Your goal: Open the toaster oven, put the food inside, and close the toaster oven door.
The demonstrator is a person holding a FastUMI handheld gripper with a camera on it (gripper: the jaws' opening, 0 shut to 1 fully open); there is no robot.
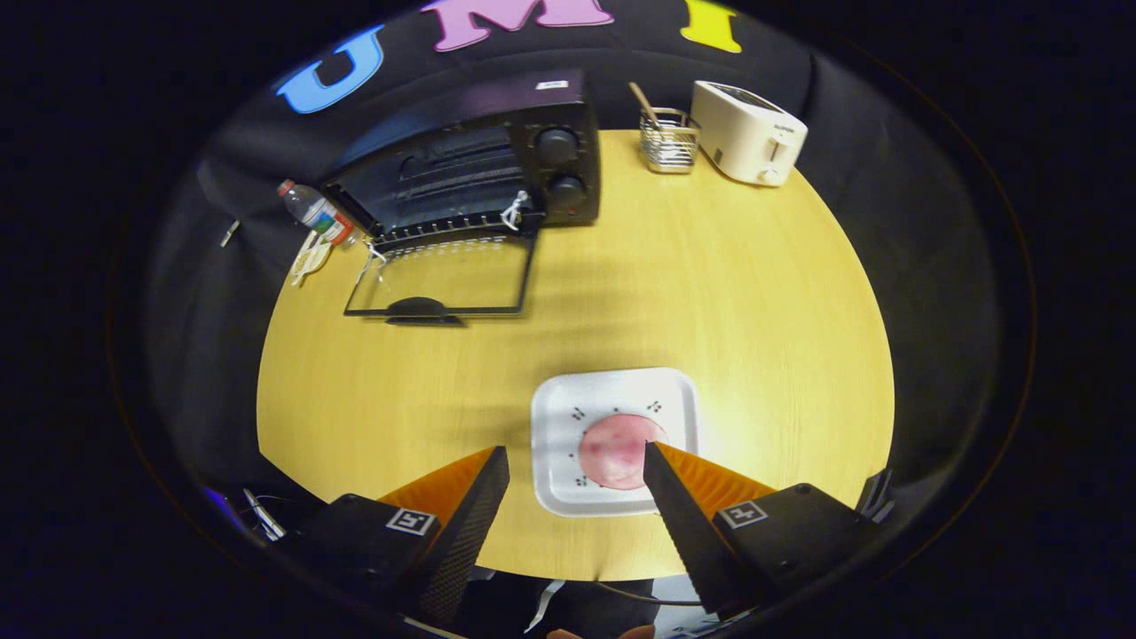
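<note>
A black toaster oven [497, 151] stands at the far left of the round wooden table [754, 293]. Its glass door [444, 280] lies folded down flat on the table, so the dark inside with its rack shows. A white square plate [564, 417] sits near the table's front edge, and a round pink slice of food [617, 453] lies on it. My gripper [575, 454] is open above the plate. The food lies between the fingers, close to the right fingertip [655, 457], and nothing is held.
At the back of the table stand a wire utensil holder [668, 142] and a cream toaster [748, 133]. A plastic bottle [312, 213] lies left of the oven near the table's edge. Bare wood stretches between the plate and the oven door.
</note>
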